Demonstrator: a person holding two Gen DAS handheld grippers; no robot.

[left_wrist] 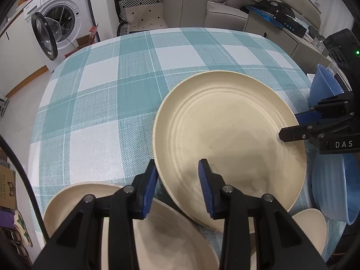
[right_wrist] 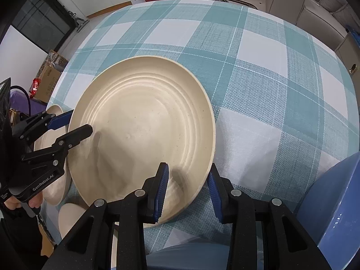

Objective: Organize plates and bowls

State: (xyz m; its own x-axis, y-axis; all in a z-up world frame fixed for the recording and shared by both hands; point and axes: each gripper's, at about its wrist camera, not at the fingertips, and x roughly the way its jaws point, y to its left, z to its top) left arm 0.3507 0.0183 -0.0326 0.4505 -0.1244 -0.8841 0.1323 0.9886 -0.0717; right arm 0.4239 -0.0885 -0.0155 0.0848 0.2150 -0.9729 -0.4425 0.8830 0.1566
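Left wrist: cream ridged plate (left_wrist: 225, 135), faintly speckled

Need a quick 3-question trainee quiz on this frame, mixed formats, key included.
1. Pick one: the bowl next to the right gripper is A) red B) blue C) green.
2. True or false: the rim of the cream plate runs between the fingers of both the left gripper and the right gripper.
3. Short answer: which appliance stands with its door open beyond the table?

Key: 1 B; 2 true; 3 the washing machine.
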